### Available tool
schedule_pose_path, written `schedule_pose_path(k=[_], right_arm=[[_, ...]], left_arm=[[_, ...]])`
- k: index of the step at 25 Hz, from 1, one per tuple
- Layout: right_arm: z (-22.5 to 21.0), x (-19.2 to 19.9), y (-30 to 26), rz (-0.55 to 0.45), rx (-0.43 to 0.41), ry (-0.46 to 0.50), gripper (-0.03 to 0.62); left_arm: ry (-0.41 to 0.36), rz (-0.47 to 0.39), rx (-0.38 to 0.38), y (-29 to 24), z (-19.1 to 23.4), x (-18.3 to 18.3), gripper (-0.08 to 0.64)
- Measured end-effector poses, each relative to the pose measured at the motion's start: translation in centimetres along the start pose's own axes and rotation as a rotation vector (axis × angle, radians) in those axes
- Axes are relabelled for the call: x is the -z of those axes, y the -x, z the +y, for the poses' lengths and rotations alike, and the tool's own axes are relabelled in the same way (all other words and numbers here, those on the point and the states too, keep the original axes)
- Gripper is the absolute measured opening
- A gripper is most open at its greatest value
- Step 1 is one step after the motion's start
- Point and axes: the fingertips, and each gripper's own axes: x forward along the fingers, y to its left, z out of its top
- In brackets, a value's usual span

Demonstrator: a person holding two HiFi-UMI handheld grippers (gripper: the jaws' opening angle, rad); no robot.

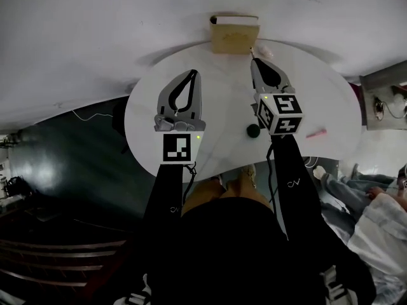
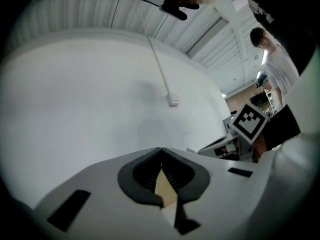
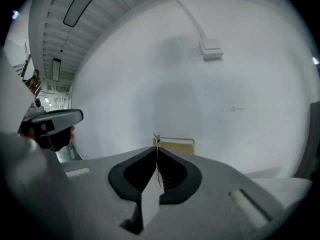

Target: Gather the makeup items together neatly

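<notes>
Makeup items ungathered on table [image 1: 216,107]: dark pot [image 1: 253,130], pink stick [image 1: 316,133] lying well apart from box [image 1: 234,34], on its near side. Left tongs [image 1: 193,73], right tongs [image 1: 253,61] closed, nothing seen gripped, held raised near box, probably between pickups.

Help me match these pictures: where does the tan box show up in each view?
Head view: tan box top centre, at the table's far edge against the white wall.
Left gripper view: not identifiable; only a tan sliver behind the shut jaws.
Right gripper view: centre, just beyond the right hand-held gripper's tips.
Shared landmark: the white wall.
</notes>
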Motion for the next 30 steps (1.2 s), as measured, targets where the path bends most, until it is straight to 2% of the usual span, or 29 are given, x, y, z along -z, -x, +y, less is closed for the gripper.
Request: schedule_pose_path(k=[2, 5, 7, 9, 11, 12, 15, 16, 17, 19, 20, 21, 22, 24, 25, 28, 30], right_arm=[[0.2, -0.7, 0.6, -0.019, 0.012, -0.009, 0.014], [0.7, -0.4, 0.4, -0.009, 0.018, -0.008, 0.014], [1.5, 1.2, 0.1, 0.022, 0.017, -0.04, 0.014], [2.6, 3.5, -0.3, 0.065, 0.014, -0.103, 0.014], [4.2, 5.8, -0.9, 0.109, -0.003, -0.153, 0.014], [5.2, 7.0, -1.3, 0.132, -0.016, -0.168, 0.014], [8.2, 10.4, -2.5, 0.206, -0.052, -0.192, 0.014], [9.3, 11.6, -2.9, 0.23, -0.062, -0.198, 0.014], [10.5, 12.8, -3.3, 0.255, -0.07, -0.201, 0.014], [12.6, 15.4, -3.8, 0.309, -0.083, -0.201, 0.014], [13.6, 16.6, -4.0, 0.337, -0.089, -0.2, 0.014], [14.6, 17.9, -4.1, 0.364, -0.095, -0.199, 0.014], [15.5, 19.0, -4.3, 0.389, -0.1, -0.196, 0.014], [17.1, 21.3, -4.4, 0.437, -0.106, -0.188, 0.014], [17.6, 22.3, -4.5, 0.46, -0.104, -0.184, 0.014], [18.4, 24.9, -4.5, 0.523, -0.075, -0.172, 0.014], [18.3, 26.3, -4.6, 0.56, -0.049, -0.167, 0.014]], left_arm=[[-0.024, 0.002, -0.009, 0.1, -0.2, 0.0, 0.009], [-0.001, -0.01, -0.012, 0.3, -0.3, -0.2, 0.009], [-0.027, -0.007, 0.003, 0.5, -0.4, -0.3, 0.009], [-0.093, 0.013, 0.027, 0.8, -0.4, 0.0, 0.009], [-0.092, 0.023, 0.03, 1.3, -0.1, 0.3, 0.009], [-0.089, 0.029, 0.029, 1.6, 0.2, 0.6, 0.009], [0.014, 0.019, -0.018, 2.7, 1.3, 1.4, 0.009], [0.011, 0.025, -0.024, 3.1, 1.7, 1.7, 0.009], [-0.026, 0.041, -0.017, 3.5, 2.1, 2.0, 0.009], [-0.152, 0.091, 0.023, 4.3, 2.6, 2.7, 0.009], [-0.15, 0.1, 0.022, 4.7, 2.9, 3.0, 0.009], [-0.108, 0.098, 0.007, 5.1, 3.2, 3.3, 0.009], [-0.111, 0.108, 0.01, 5.5, 3.5, 3.6, 0.009], [-0.241, 0.162, 0.063, 6.3, 3.9, 4.5, 0.009], [-0.271, 0.181, 0.078, 6.6, 4.0, 4.9, 0.009], [-0.257, 0.199, 0.085, 7.3, 4.3, 5.8, 0.009], [-0.183, 0.185, 0.066, 7.5, 4.5, 6.1, 0.009]])
